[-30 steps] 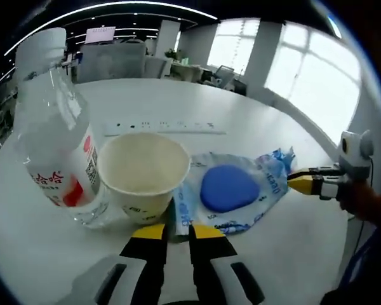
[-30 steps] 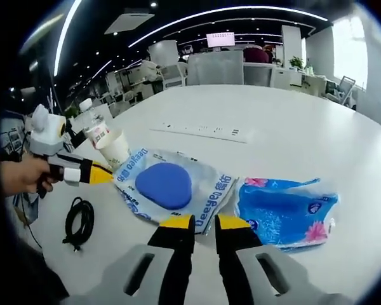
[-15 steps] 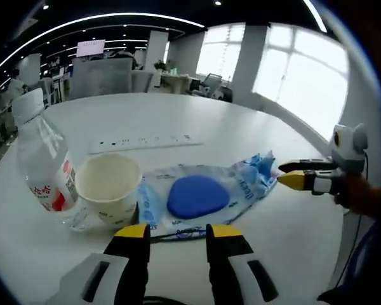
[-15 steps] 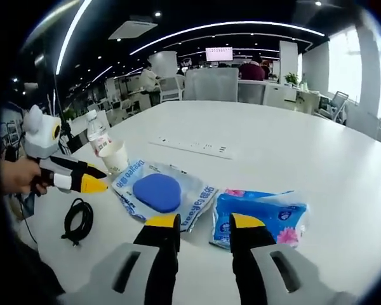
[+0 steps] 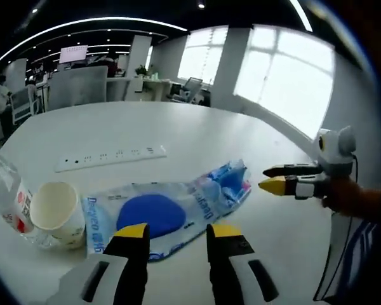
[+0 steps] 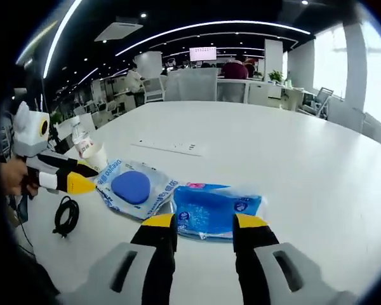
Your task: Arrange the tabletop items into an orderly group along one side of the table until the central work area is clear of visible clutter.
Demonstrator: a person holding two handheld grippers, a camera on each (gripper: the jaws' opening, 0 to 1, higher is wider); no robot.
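Left gripper view: the left gripper (image 5: 176, 232), jaws spread and empty, hovers at the near edge of the clear bag with the blue pad (image 5: 153, 213); the paper cup (image 5: 56, 212) touches the bag's left end, with the water bottle (image 5: 7, 200) beside the cup. Right gripper view: the right gripper (image 6: 204, 221), jaws spread and empty, stands just before the blue tissue pack (image 6: 217, 208), which overlaps the bag's right end on the white table (image 6: 292, 159).

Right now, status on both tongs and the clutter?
Left tongs open, empty. Right tongs open, empty, at blue tissue pack. Sponge packet, paper cup, bottle grouped. Black cable loose nearby.
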